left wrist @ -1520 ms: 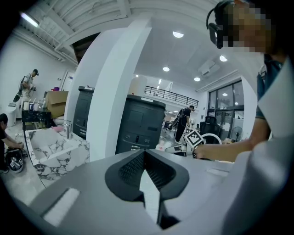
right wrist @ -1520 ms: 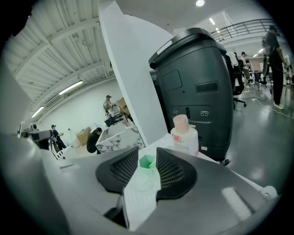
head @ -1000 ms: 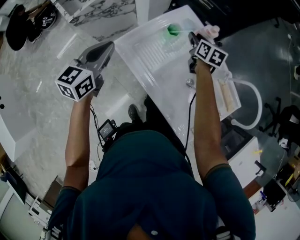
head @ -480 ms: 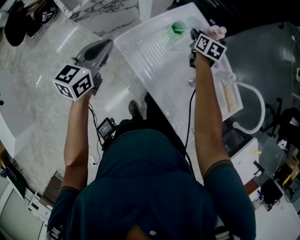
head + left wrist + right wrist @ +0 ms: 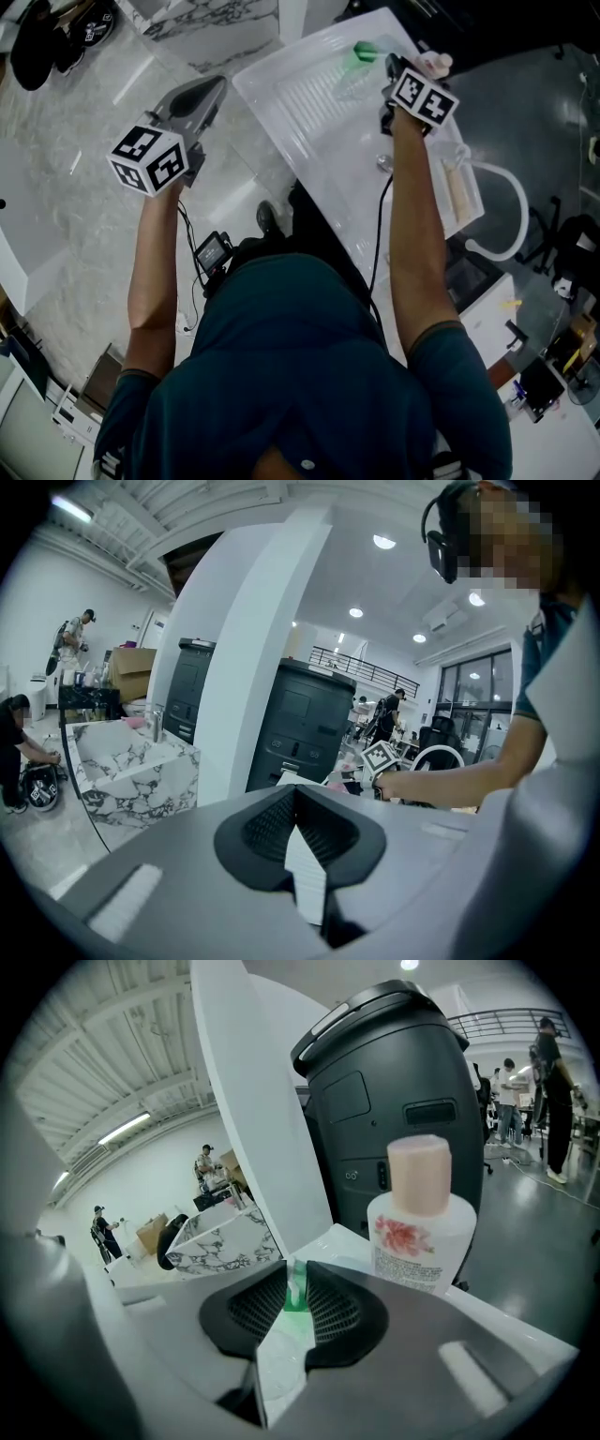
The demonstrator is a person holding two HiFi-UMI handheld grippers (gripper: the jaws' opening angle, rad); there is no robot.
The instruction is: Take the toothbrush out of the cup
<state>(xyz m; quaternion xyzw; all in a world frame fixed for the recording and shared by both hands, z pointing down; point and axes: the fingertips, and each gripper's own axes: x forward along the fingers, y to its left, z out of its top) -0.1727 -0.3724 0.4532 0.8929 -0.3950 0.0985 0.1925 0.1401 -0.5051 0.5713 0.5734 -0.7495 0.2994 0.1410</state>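
1. The right gripper has just been closing its jaws, and they now pinch the green toothbrush, which fills the narrow gap between the pads.
2. The grip looks to sit high on the handle. The rest of the toothbrush runs down into the clear cup, which is hard to make out on the white counter. Nothing shows the toothbrush clear of the cup yet.
3. Just beside the right gripper stands a bottle with a pink cap, close to its right jaw.
4. The left gripper is clenched on nothing and is held well apart from the counter, out over the floor.
5. Risks from here, as I judge them:
   - The cup is light and nobody steadies it. If the toothbrush is pulled at a slant, it may drag on the rim and tip the cup or slide it along the counter.
   - The hold is on a slim, smooth handle. A quick lift could let it twist or slip back into the cup.
   - A sideways swing toward the bottle could knock it over.
   - The cup sits near the far edge of the counter, so a shove that way might send it off.
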